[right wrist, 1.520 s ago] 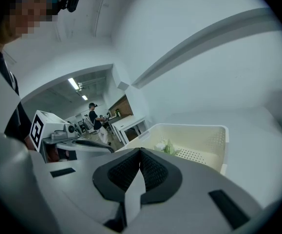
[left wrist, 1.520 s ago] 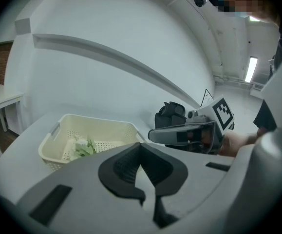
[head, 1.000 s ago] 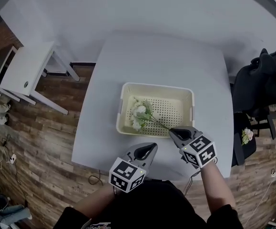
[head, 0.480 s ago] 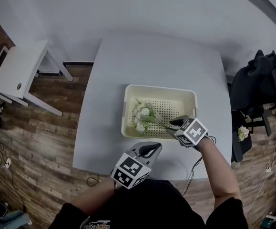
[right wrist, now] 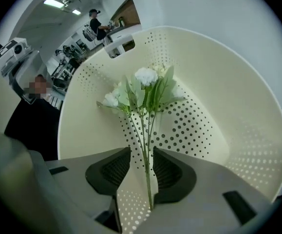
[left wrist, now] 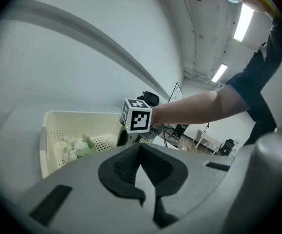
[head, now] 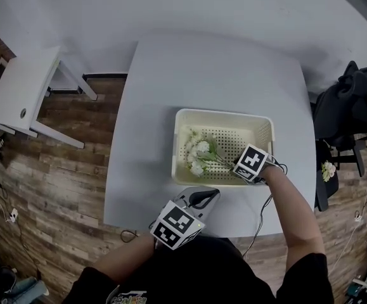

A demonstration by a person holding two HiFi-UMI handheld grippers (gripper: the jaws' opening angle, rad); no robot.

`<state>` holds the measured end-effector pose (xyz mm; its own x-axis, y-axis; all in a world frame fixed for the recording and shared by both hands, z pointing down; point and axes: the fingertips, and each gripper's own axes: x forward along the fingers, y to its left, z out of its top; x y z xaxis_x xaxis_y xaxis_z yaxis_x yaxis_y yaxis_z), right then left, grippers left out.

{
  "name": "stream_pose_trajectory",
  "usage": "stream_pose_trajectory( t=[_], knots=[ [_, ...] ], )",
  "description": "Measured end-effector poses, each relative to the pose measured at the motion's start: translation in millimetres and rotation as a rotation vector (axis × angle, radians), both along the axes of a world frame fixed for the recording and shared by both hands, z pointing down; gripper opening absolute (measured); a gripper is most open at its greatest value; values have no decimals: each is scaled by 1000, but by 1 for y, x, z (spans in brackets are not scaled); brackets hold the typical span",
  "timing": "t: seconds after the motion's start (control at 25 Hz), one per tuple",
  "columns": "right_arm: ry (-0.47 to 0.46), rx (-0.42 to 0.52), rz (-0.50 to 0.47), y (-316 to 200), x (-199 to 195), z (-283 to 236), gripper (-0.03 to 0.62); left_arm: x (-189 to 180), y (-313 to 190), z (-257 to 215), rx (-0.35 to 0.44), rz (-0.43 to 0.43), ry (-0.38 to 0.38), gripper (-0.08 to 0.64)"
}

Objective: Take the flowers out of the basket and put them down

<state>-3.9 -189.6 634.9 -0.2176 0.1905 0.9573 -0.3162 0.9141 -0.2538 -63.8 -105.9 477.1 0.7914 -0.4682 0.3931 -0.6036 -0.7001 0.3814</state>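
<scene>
A small bunch of white flowers [head: 199, 156] with green stems lies in the cream perforated basket [head: 221, 113] on the grey table. My right gripper [head: 234, 168] reaches down into the basket at its near right side. In the right gripper view its jaws are opening, and the thin stems [right wrist: 145, 145] run between the pads [right wrist: 172, 172] with a gap on both sides; the blooms [right wrist: 145, 77] rest on the basket floor ahead. My left gripper [head: 212, 194] hovers over the table's front edge outside the basket, shut and empty [left wrist: 140, 150].
The basket's walls [right wrist: 218, 96] rise close around my right gripper. A white side table [head: 25, 94] stands to the left on the wood floor. A black chair [head: 351, 106] stands at the right, with a pink flower [head: 328, 170] below it. A cable [head: 265, 208] trails from the right gripper.
My right gripper has moved from the basket's front rim down into the basket, and its jaws have parted round the stems. The left gripper has barely moved.
</scene>
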Motion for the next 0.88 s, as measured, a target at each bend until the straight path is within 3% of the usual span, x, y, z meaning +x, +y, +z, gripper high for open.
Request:
stream_pose_trajectory(
  t=[0.32,0.44,0.52,0.88],
  knots=[
    [56,-38,-54,8,3,35,137,-20,4,8,-23,-6,-12,6],
    [65,-24,-75,7,2,42,128,-26,5,9,-24,-16,-16,6],
    [63,-9,-81,6,0,45,74,-30,6,9,-22,-20,-19,6],
    [42,68,-109,-2,-2,32,43,-37,15,6,-10,-23,-34,6]
  ],
)
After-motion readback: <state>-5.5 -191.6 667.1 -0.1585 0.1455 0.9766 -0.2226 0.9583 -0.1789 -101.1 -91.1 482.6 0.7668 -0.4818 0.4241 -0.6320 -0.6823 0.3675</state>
